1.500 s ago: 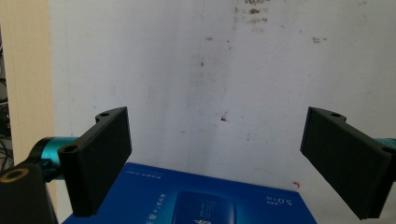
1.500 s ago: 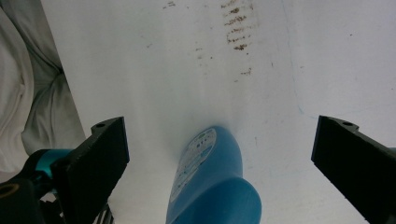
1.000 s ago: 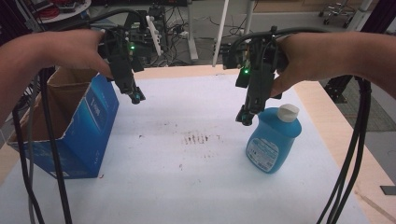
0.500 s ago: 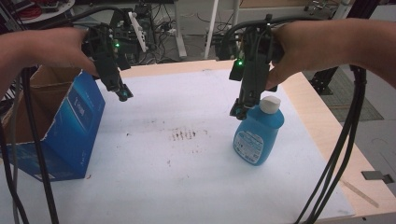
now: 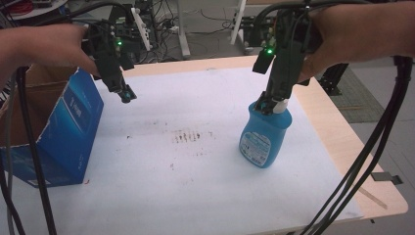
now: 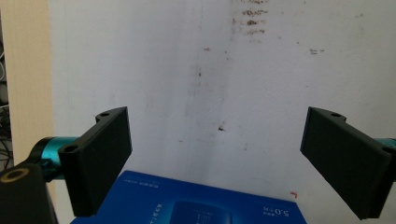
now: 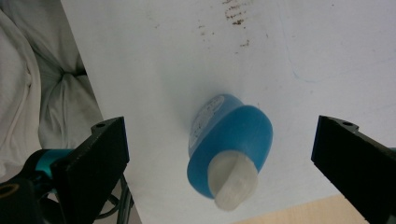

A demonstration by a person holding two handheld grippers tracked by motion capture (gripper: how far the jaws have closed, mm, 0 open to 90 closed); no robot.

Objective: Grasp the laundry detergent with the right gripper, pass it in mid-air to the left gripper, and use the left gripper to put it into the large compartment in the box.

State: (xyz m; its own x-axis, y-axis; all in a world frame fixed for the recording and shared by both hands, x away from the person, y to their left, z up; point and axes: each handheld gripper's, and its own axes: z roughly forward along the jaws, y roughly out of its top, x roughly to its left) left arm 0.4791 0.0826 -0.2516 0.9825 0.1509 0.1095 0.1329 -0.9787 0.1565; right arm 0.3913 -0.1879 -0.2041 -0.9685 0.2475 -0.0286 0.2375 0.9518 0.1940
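right gripper (image 5: 268, 105): we are seeing it hanging straight over the bottle (image 5: 263, 137), tips right at the white cap (image 5: 279, 105). In the right gripper view (image 7: 219, 163) its jaws are standing wide apart, bottle between and below them, pads not pressing on it.
left gripper (image 5: 126, 94): we are seeing it hovering in the air over the far left of the table, just right of the box (image 5: 73, 127). In the left gripper view (image 6: 215, 158) its jaws are spread wide, with bare sheet between them, pinching nothing.
bottle: blue, standing upright on the sheet (image 5: 195, 176), right of centre, well apart from the box. From above (image 7: 231, 149) we are reading the cap as flat and whitish, label facing the near side.
box: blue carton, open top, sitting at the left edge of the table; we are catching its printed blue face at the bottom of the left gripper view (image 6: 196, 205).
sheet: white, covering the table (image 5: 337, 142), with brown specks (image 5: 188, 136) near the middle, between box and bottle.
hands: we are seeing a hand on each gripper, forearms coming in from the top corners, black cables (image 5: 372, 147) trailing down both sides.
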